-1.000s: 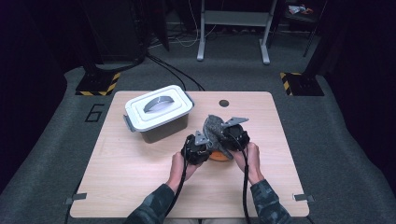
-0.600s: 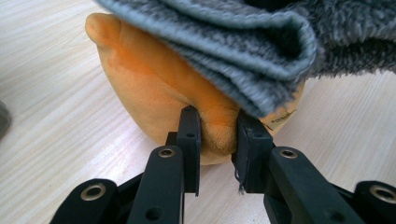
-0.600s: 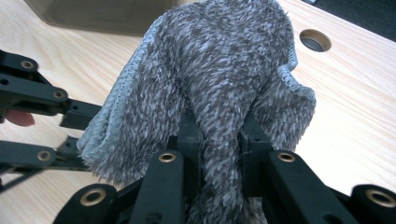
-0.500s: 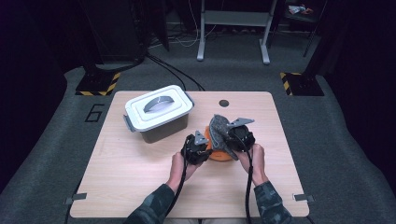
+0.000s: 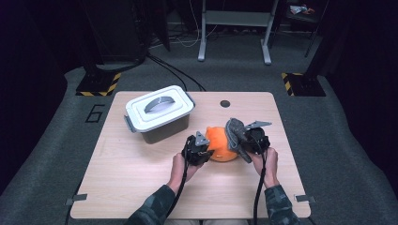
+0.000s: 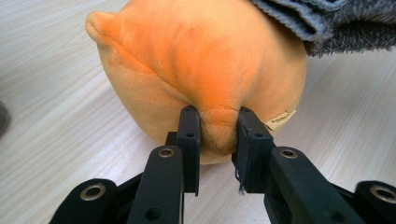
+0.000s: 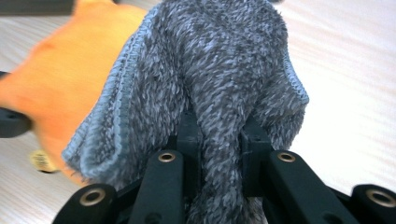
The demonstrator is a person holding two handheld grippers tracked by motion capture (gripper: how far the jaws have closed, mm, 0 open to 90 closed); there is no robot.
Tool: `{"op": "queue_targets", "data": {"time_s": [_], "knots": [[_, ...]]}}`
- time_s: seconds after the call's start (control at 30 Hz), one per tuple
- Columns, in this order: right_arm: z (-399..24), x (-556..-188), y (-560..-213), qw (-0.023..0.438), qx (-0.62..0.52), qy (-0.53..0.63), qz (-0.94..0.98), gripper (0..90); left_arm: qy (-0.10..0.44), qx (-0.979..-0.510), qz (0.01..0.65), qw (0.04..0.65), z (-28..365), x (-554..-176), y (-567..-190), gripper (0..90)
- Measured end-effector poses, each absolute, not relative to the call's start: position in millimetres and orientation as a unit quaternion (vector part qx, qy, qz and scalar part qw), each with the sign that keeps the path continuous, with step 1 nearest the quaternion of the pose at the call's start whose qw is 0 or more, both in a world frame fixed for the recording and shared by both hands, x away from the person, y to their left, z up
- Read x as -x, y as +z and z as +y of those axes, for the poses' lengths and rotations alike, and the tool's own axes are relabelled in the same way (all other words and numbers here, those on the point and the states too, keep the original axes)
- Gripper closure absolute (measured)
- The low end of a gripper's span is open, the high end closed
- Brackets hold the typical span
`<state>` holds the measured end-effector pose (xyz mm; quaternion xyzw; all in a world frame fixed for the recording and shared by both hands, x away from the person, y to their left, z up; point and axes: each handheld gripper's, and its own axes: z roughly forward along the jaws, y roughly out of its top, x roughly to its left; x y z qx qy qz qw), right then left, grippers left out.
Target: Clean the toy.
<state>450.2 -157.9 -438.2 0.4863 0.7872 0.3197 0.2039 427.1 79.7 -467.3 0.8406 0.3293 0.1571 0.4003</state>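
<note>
- The left gripper (image 6: 218, 135) is clenched on a pinched fold of the round orange plush toy (image 6: 205, 70); in the left gripper view the two black jaws stand close together with a bulge of orange fabric squeezed between them.
- The plush toy rests on the light wooden table (image 5: 141, 187), near its middle, between the two grippers (a small cream label sticks out of it beside the jaws).
- The right gripper (image 7: 219, 130) is clamped on a thick fold of the grey fluffy cloth with a stitched blue-grey hem (image 7: 219, 60); the jaws are narrowly apart and the pile spills over both of them.
- In the high view, the cloth (image 5: 234, 133) lies against the right side of the orange toy (image 5: 218, 143), touching it, with the right gripper (image 5: 251, 140) just behind it and the left gripper (image 5: 202, 149) on the toy's opposite side.
- A dark plastic box with a white clip-on lid and grey handle (image 5: 159, 112) stands on the table beyond the left gripper, apart from the toy.
</note>
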Motion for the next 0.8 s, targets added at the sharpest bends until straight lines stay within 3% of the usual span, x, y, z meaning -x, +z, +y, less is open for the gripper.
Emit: {"op": "queue_targets", "data": {"time_s": [0.47,0.8], "knots": [[-185,-464,-477,0.172,-0.537,0.301,0.769,74.6,0.158,-0.839,0.330,0.403,79,-427,-467,73.9],[-182,-447,-422,0.209,-0.502,0.349,0.763,74.7,0.161,-0.837,0.330,0.405,78,-426,-466,73.9]]}}
